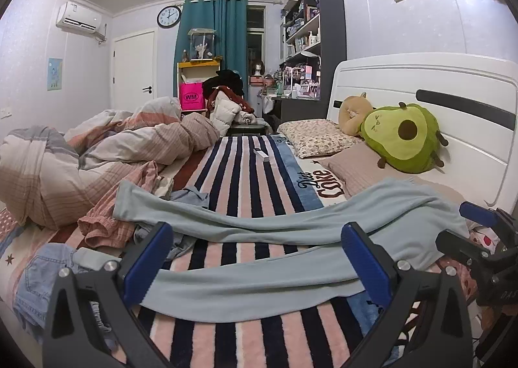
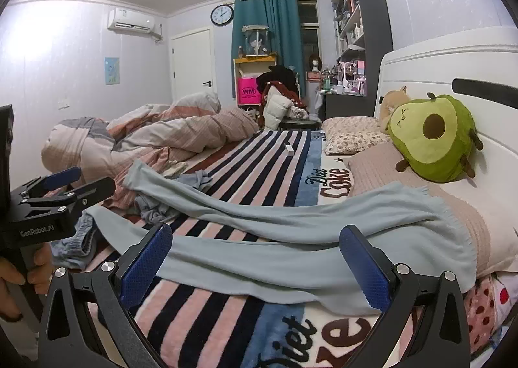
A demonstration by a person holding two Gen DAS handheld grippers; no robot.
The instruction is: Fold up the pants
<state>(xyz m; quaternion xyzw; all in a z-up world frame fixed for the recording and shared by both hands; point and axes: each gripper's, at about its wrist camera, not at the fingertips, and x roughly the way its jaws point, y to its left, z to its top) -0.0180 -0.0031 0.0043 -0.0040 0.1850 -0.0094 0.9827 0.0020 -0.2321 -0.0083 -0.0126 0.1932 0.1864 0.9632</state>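
**Jaws wide, pants not yet gripped**

Jaws of both the left gripper point(image 1: 257, 258) and right gripper point(image 2: 255, 262) stand wide and hold nothing. The pale blue pants point(image 1: 291, 222) lie spread across the bed point(image 1: 246, 170), legs apart, waist toward the avocado pillow point(image 1: 404, 138). The fold looks unstarted; next, each gripper likely needs to close on the near leg's edge.

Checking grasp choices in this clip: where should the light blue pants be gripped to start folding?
Probably the near leg of the light blue pants, at its front edge, from the bed's near side. It lies flat across the striped blanket, right before the open left gripper and right gripper.
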